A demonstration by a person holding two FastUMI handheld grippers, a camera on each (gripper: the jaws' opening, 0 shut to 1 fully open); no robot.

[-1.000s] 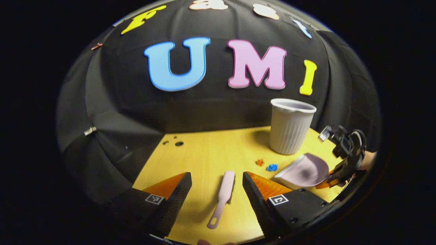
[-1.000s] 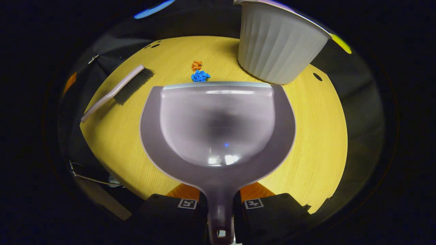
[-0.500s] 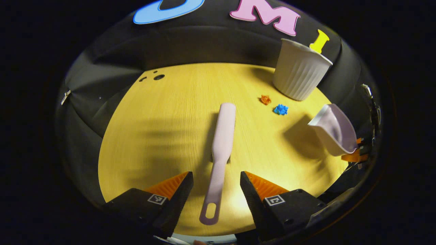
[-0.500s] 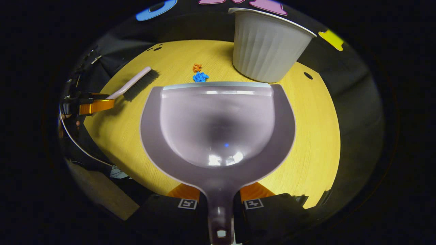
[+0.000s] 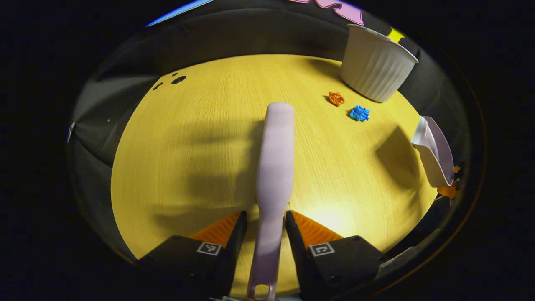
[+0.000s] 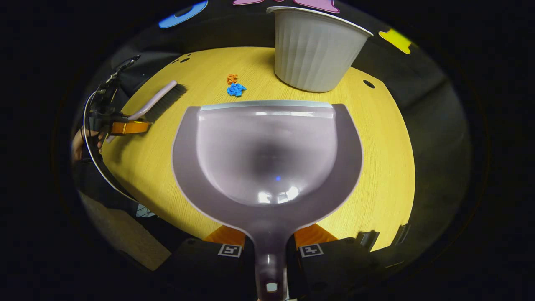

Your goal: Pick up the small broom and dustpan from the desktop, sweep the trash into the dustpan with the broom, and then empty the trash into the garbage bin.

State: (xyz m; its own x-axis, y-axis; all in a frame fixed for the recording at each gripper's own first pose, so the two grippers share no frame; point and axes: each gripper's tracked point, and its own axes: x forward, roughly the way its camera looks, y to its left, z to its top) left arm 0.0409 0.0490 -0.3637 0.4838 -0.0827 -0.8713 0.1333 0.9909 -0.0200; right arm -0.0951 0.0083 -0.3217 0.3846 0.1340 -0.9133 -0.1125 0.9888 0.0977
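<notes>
- Surface (image 5: 200, 159): round, yellow wood-grain top, set against the booth's black cloth wall; small dark holes near its far edge.
- Garbage bin (image 6: 313, 50): pale, ribbed, open-topped, standing upright at the far side of the surface; in the left gripper view it stood at upper right (image 5: 376, 67).
- Dustpan (image 6: 267, 159): greyish-lilac, scoop facing the bin, front lip just short of the trash. Its handle ran back between the right tongs (image 6: 269, 251), whose fingers were pressed against it from both sides. In the left gripper view the dustpan (image 5: 434, 152) appeared tilted above the surface at the far right, casting a shadow on the wood.
- Small broom (image 5: 273, 167): pale lilac back and handle, lying lengthwise on the surface and pointing away. The left tongs (image 5: 266, 234) sat closely either side of its handle; whether both fingers pressed on it could not be told. In the right gripper view the broom (image 6: 161, 98) showed dark bristles resting on the surface, with the left tongs at its handle end.
- Blue trash (image 5: 359, 113): crumpled scrap, on the surface near the bin.
- Orange trash (image 5: 335, 98): crumpled scrap, just beside the blue one, nearer the bin.
</notes>
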